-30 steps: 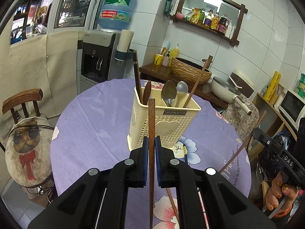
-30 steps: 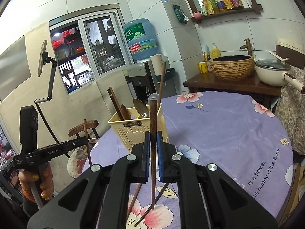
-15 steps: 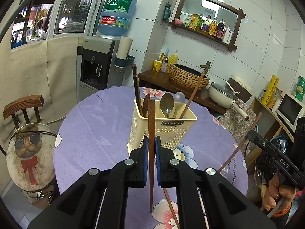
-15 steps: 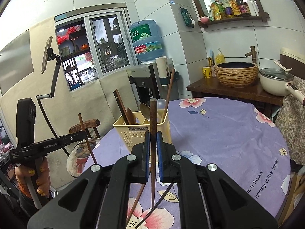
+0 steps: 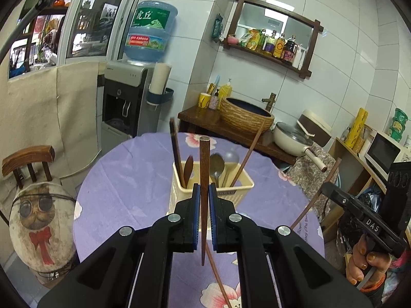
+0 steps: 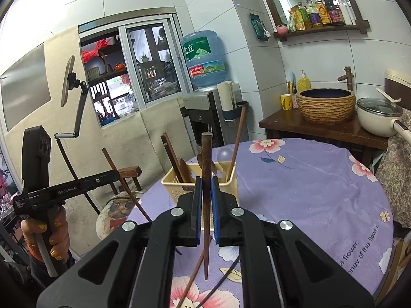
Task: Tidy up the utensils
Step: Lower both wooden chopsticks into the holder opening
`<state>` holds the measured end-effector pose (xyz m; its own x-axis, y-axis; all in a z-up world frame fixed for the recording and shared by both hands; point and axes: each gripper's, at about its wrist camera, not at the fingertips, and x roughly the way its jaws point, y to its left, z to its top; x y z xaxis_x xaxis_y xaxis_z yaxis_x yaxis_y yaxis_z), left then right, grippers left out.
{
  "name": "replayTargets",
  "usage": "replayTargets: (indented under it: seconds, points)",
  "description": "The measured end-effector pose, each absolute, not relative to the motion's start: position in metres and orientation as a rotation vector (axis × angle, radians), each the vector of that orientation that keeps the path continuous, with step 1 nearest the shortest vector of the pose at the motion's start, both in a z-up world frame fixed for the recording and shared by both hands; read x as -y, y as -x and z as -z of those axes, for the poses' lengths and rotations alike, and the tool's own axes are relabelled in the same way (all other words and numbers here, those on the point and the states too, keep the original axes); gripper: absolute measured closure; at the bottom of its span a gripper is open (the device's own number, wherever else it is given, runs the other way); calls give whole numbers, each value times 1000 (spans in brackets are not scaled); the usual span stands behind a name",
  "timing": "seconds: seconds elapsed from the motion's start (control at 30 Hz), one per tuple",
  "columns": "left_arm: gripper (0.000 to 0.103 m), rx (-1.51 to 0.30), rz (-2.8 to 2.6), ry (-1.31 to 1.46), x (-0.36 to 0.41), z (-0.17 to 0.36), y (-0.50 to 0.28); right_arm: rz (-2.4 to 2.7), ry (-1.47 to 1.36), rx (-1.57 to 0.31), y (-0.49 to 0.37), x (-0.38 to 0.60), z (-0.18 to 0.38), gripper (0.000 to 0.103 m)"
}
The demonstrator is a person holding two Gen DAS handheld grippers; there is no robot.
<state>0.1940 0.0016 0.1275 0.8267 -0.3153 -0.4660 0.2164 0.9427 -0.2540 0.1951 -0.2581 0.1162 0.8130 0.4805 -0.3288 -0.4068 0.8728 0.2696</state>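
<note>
Both chopsticks have risen since a second ago, and the caddy [image 5: 210, 192] now sits lower in each view. Left gripper [image 5: 204, 200] pinches one chopstick [image 5: 204, 179] upright; right gripper [image 6: 204, 195] pinches another chopstick [image 6: 206, 169], tips down, likely to drop straight in. More sticks [image 6: 191, 279] lie on the table [image 6: 308, 179].

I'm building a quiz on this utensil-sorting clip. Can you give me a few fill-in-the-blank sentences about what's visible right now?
1. Each tool, left and right, is shut on a single wooden ____.
2. The cream utensil holder stands on a ____ flowered tablecloth.
3. The blue water bottle sits atop the ____.
4. Loose chopsticks lie on the ____.

Missing words: chopstick; purple; dispenser; table
</note>
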Motion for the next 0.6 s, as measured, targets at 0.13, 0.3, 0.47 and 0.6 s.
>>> replayTargets:
  seconds: [0.13,0.3,0.47,0.6]
  points:
    - [96,-521,316,204,-2,-153,-209,-482,-153,-370,-207,248,-142,96]
    - [96,-474,319,216,-3,-193,-230,-479,-121,-310,-227,234,-187,95]
    - [96,-422,291,239,-6,-228,-251,-448,-108,-236,-247,223,-227,96]
    - [96,-415,247,237,-6,-232,-267,-402,-79,-211,-264,213,-235,95]
